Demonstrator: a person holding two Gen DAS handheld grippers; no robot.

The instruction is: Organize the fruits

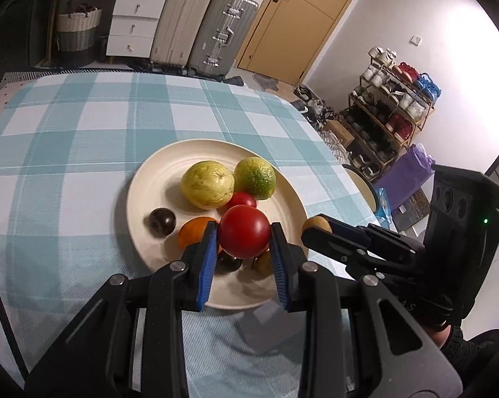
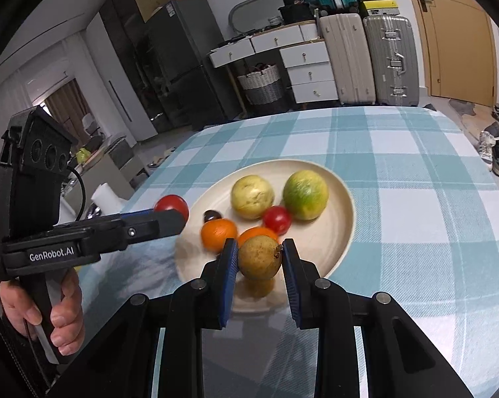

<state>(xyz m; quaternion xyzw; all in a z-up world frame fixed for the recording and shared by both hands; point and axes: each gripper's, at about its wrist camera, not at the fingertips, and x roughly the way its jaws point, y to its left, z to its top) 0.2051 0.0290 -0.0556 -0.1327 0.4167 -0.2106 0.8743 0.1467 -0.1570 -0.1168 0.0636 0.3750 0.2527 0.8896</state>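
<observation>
Left gripper (image 1: pixel 243 245) clamps a round red tomato (image 1: pixel 244 231); right gripper (image 2: pixel 258 258) clamps a brownish-yellow round fruit (image 2: pixel 259 258), both low-centre above the crowded cream plate (image 1: pixel 156 172).

Rig look: two black handheld grippers, blue pads.
Left gripper (image 1: pixel 243 242) and right gripper (image 2: pixel 259 258): black linkage arms, silver pivot screws, ribbed blue pads (image 2: pixel 228 285). White "GenRobot.AI" on the left body (black cable behind), green LED on the right; dark sleeve (image 1: pixel 471 345).

Tablecloth (image 1: pixel 67 126): we see blue-and-white checks across the table.
Suitcases (image 1: pixel 203 23): two upright beyond its far edge.
Drawers (image 1: pixel 133 20): white, beside them.
Shoe rack (image 1: pixel 392 109): we spot it off the right edge.
</observation>
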